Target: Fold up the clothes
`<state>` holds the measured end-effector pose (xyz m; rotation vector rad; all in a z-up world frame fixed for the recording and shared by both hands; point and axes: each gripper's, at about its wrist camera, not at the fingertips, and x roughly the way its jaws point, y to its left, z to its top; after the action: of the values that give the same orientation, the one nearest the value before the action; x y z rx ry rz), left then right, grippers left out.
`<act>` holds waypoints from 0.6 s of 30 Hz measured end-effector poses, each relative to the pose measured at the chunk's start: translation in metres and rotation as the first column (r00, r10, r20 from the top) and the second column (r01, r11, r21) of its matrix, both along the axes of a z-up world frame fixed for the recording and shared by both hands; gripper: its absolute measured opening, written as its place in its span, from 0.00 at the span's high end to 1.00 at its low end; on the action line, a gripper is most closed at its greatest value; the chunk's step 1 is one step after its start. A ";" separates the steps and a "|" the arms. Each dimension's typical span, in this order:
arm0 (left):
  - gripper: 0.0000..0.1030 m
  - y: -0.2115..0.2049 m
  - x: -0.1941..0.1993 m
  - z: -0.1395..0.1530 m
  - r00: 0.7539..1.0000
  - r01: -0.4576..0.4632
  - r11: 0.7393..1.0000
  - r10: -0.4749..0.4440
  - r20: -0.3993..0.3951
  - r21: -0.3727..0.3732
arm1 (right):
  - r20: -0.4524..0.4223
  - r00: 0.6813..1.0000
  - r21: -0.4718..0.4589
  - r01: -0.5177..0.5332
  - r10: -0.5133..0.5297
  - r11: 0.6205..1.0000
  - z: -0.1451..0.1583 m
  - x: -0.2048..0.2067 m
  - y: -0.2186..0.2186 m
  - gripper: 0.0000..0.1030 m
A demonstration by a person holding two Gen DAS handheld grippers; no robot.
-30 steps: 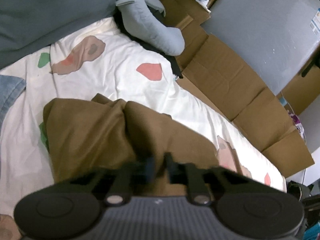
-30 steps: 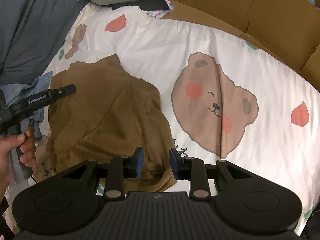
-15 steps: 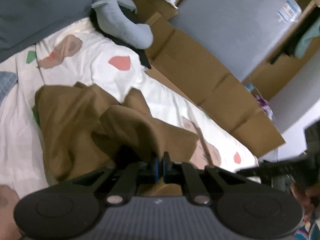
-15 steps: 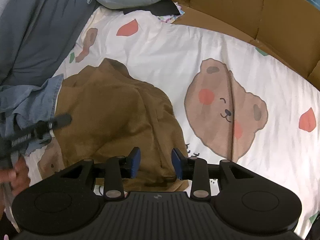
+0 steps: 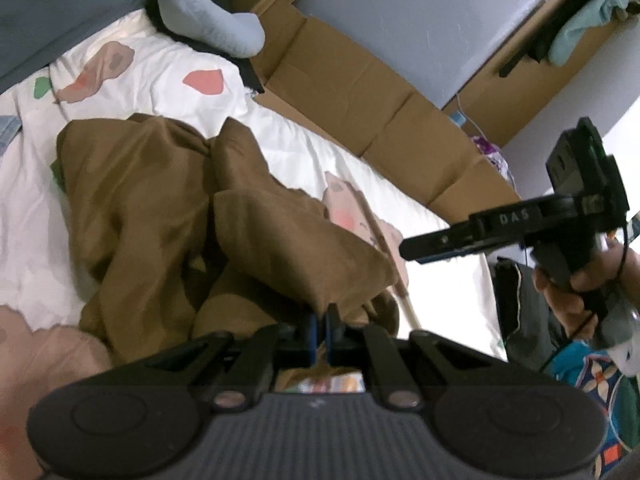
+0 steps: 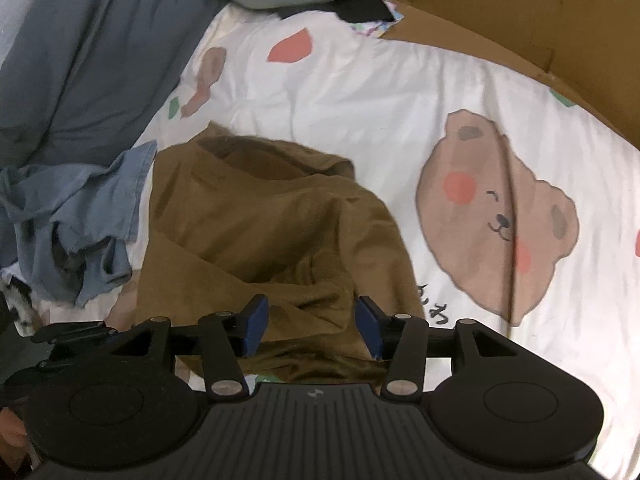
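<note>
Brown garment (image 5: 168, 208) on the bed (image 6: 380, 92) just got its edge pinched and lifted by the left gripper (image 5: 320, 326), now clamped tight on it. Right gripper (image 6: 308, 322) hovers wide over the near hem, so a fold looks underway.

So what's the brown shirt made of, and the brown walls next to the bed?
The brown garment looks like soft, matte woven or knit cloth, maybe cotton: it sags, creases and bunches where the left gripper pinches it. The brown walls look like plain cardboard: flat, stiff panels with sharp fold lines and a dull surface.
</note>
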<state>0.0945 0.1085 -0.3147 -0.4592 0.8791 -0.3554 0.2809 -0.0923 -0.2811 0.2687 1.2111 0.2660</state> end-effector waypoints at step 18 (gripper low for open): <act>0.97 0.033 -0.050 0.001 0.996 -0.014 0.996 0.021 -0.086 0.084 | -0.012 0.999 0.066 -0.040 0.041 0.997 -0.024 -0.001 0.033 0.44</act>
<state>0.0445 0.1411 -0.3137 -0.4072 0.9698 -0.2829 0.2803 -0.0593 -0.3053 0.3036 1.2232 0.3397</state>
